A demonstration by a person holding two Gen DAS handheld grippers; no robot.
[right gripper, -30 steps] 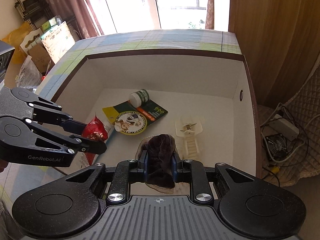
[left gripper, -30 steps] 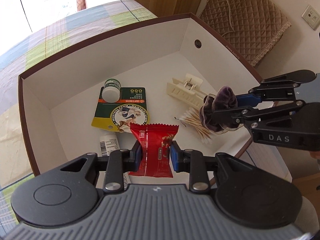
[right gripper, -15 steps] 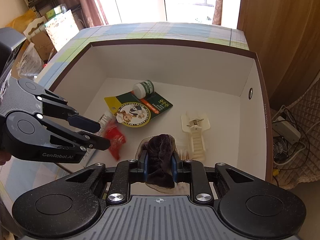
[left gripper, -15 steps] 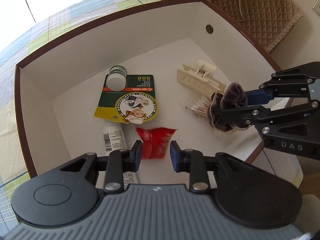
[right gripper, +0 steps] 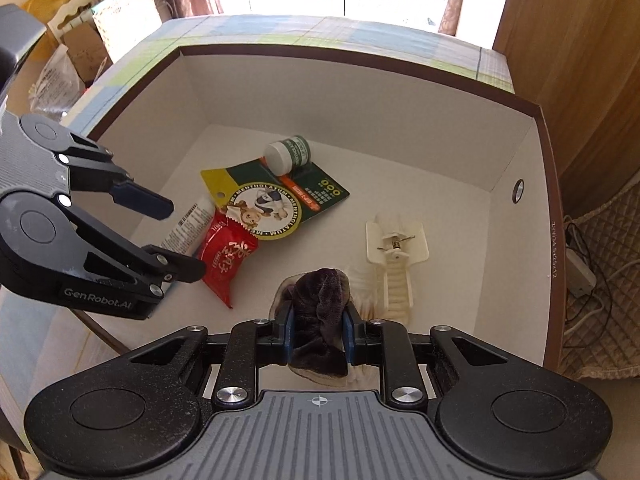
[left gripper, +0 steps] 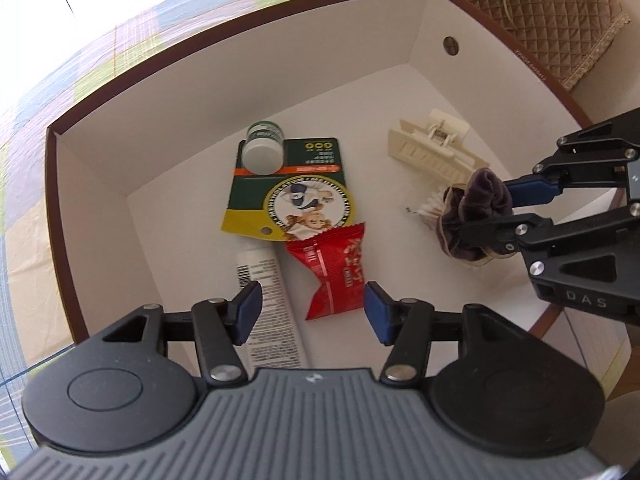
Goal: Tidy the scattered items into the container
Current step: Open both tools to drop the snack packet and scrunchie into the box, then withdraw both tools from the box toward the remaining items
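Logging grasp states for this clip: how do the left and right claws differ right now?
The left claw is open and empty above the red snack packet lying in the box; the right claw is shut on the purple scrunchie. Both hang over the box.

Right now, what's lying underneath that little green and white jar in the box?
The jar rests on its side on a corner of a green and yellow product card, which lies flat on the box floor. Whatever the card itself covers is hidden.
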